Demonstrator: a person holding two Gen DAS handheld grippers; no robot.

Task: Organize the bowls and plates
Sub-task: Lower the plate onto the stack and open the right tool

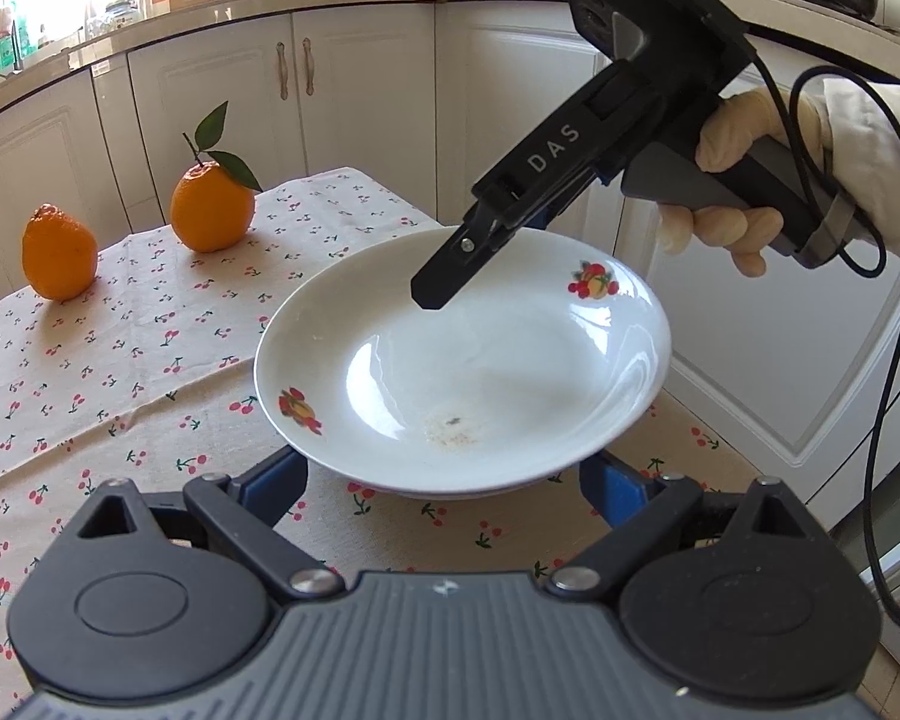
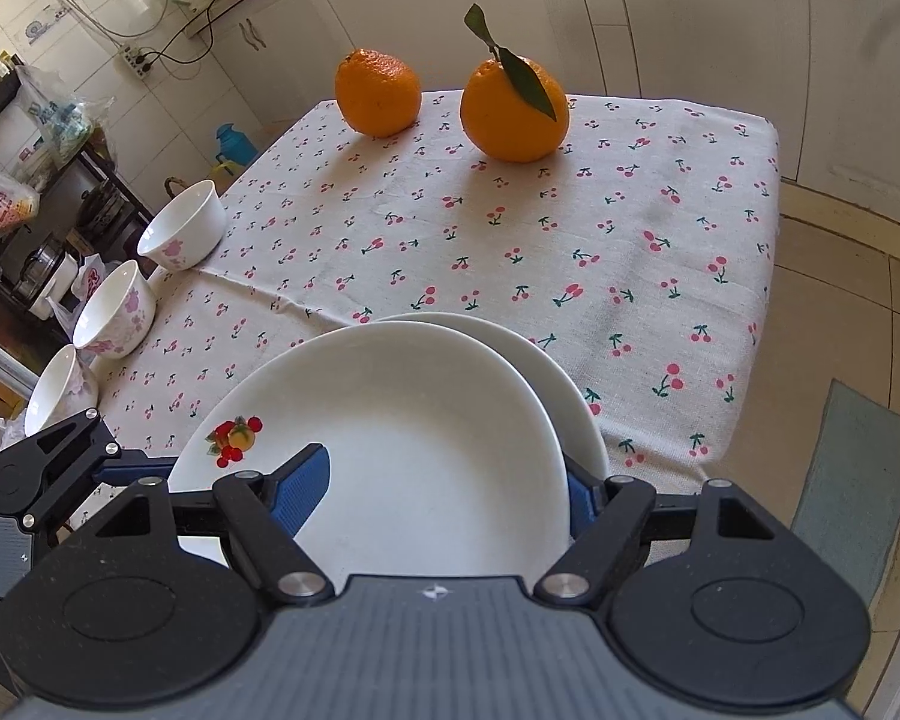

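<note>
Upper fruit-print plate (image 2: 426, 420): tilted on lower plate (image 2: 570, 384) at tabletop's near edge. Right tongs (image 2: 444, 495) straddled its rim, half-spread, grip uncertain. Left tongs (image 1: 444, 495) wide, empty, plate (image 1: 462, 354) directly ahead.

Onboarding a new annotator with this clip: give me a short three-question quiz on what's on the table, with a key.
1. How many flowered bowls stand along the edge of the table in the right wrist view?
2. True or false: both oranges carry leaves.
3. The two white plates are: A) side by side, apart; B) one on top of the other, slightly offset; C) each holding an orange.
Key: 1. Three. 2. False; only one orange has leaves. 3. B.
</note>
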